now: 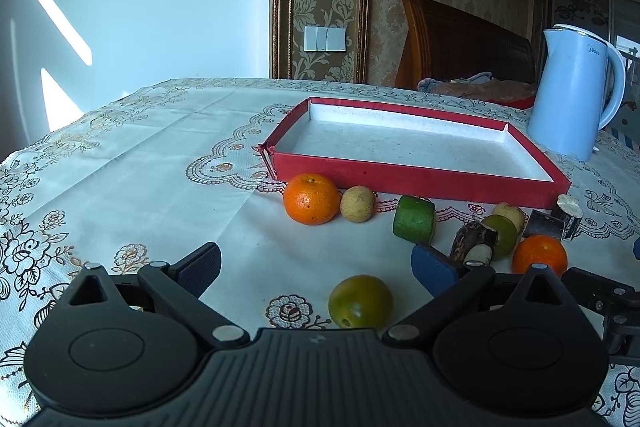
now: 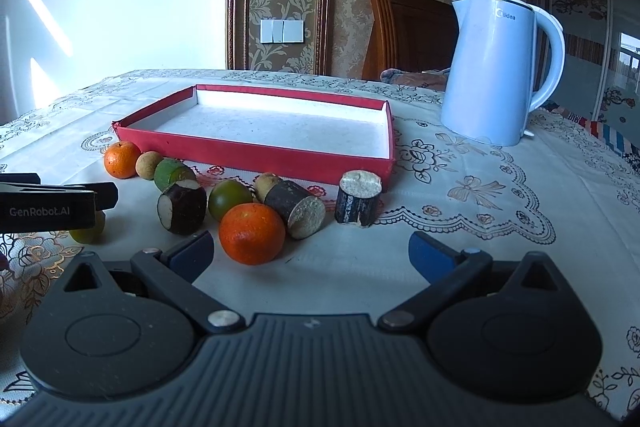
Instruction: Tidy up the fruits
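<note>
An empty red tray (image 1: 416,178) (image 2: 256,155) with a white floor lies mid-table. Fruits are strung along its near side: an orange (image 1: 311,199) (image 2: 122,159), a tan round fruit (image 1: 357,203) (image 2: 149,165), a green cylinder (image 1: 414,219) (image 2: 173,174), dark sugarcane pieces (image 1: 474,239) (image 2: 182,207) (image 2: 296,207) (image 2: 358,203), a second orange (image 1: 539,254) (image 2: 252,233). My left gripper (image 1: 316,267) is open just above a green round fruit (image 1: 360,301). My right gripper (image 2: 310,251) is open, the second orange just ahead of its left finger.
A pale blue electric kettle (image 1: 574,95) (image 2: 494,67) stands at the back right, beside the tray's far corner. A lace-patterned tablecloth (image 1: 140,155) covers the table. A wooden chair back (image 2: 404,27) rises behind the far edge.
</note>
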Available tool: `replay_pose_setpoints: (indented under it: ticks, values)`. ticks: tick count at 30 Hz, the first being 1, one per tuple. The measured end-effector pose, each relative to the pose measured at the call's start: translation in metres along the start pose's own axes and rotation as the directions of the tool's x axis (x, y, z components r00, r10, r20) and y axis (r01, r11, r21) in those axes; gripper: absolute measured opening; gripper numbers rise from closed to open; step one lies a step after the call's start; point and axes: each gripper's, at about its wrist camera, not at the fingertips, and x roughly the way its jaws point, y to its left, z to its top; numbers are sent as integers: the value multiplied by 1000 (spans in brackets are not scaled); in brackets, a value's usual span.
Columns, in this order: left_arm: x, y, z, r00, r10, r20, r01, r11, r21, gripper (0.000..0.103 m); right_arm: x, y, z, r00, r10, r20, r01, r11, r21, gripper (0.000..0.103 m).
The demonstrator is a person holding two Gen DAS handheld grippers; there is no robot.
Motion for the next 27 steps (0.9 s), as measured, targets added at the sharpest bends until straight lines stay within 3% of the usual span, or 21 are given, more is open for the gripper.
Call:
replay_pose_setpoints:
  ticks: [3, 9, 13, 17, 23, 27]
  values:
    - [0, 1, 0, 1000, 2, -6, -2, 1000, -12, 102, 2, 1, 1, 1000, 8, -12, -8, 1000, -8, 96]
    - [1, 2, 0, 1000, 1, -8, -1, 1000, -19, 102, 5, 3, 2, 1000, 18, -23, -19, 1000, -19, 95]
    - [1, 2, 0, 1000, -2, -9, 1, 1000, -19, 102, 7, 2, 3, 999, 31, -31, -31, 999, -9, 88]
    - [1, 2, 0, 1000, -6, -7, 6, 1000, -20, 102, 8, 3, 3, 998, 48, -35, -48, 999, -2, 86]
    - [-1, -1, -2, 1000, -15, 2, 15, 1000, 6, 102, 14, 4, 5, 995, 82, -61, -82, 997, 5, 70]
    - [-1, -3, -1, 1000, -17, 4, 17, 1000, 14, 102, 19, 6, 8, 992, 102, -70, -102, 995, 11, 69]
